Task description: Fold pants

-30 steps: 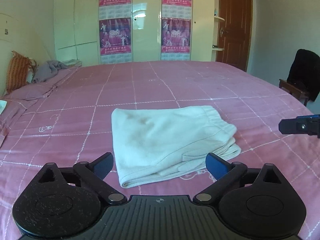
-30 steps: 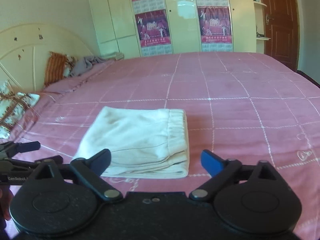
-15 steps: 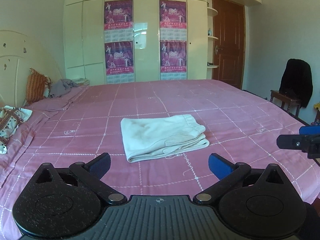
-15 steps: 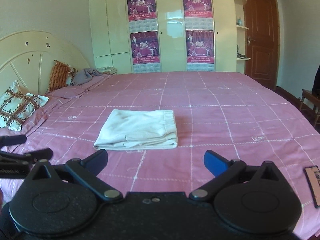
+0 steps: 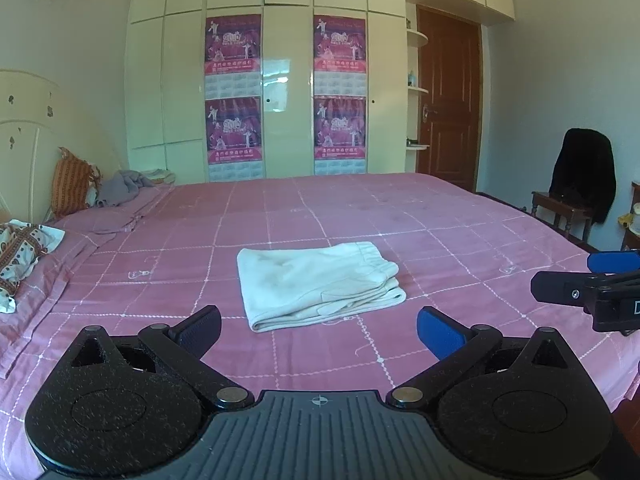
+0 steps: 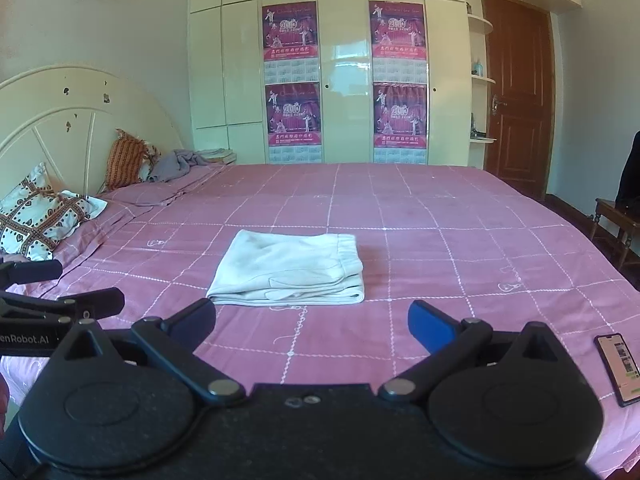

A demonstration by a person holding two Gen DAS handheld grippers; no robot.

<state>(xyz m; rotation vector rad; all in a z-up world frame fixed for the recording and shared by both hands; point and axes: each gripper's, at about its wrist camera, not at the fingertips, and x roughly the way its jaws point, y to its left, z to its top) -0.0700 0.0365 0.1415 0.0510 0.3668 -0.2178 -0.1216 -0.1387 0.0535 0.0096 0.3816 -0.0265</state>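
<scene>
White pants (image 5: 318,284) lie folded into a flat rectangle on the pink checked bedspread (image 5: 360,216), waistband to the right. They also show in the right wrist view (image 6: 290,268). My left gripper (image 5: 318,326) is open and empty, held back from the near edge of the pants. My right gripper (image 6: 312,320) is open and empty, also short of the pants. The right gripper shows at the right edge of the left wrist view (image 5: 588,280), and the left gripper at the left edge of the right wrist view (image 6: 60,288).
Pillows (image 6: 40,216) and a grey garment (image 6: 180,162) lie by the headboard at the left. A phone (image 6: 618,368) lies on the bed's near right edge. A chair with a black jacket (image 5: 580,184) stands at the right. A wardrobe and door stand behind.
Both grippers have pulled back and risen away from the folded pants, which now look smaller and farther off. Both stay open and empty.
</scene>
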